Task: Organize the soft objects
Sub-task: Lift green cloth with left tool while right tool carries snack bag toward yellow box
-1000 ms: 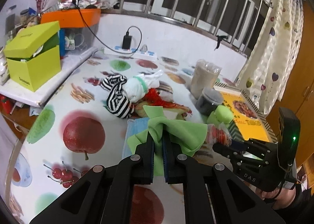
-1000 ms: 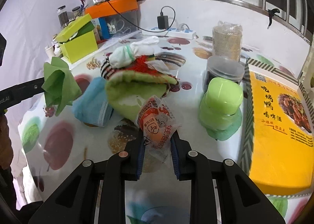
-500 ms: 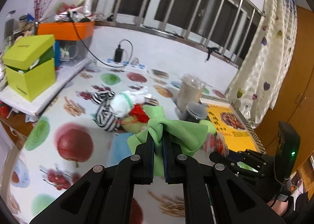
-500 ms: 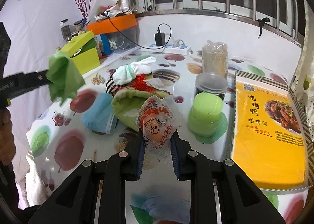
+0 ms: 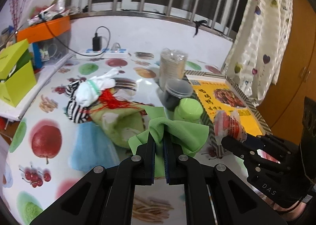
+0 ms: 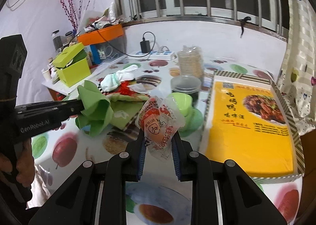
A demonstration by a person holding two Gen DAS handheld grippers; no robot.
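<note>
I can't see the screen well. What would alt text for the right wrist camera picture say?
The right gripper pinches an orange snack packet above a fruit-print table. At left, the left gripper holds a green cloth in the air. Behind lie a pile of soft items, a green jar and a yellow box.

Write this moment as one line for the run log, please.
left gripper: shut on green cloth | right gripper: shut on snack packet | both held above table | sock pile: on table
</note>
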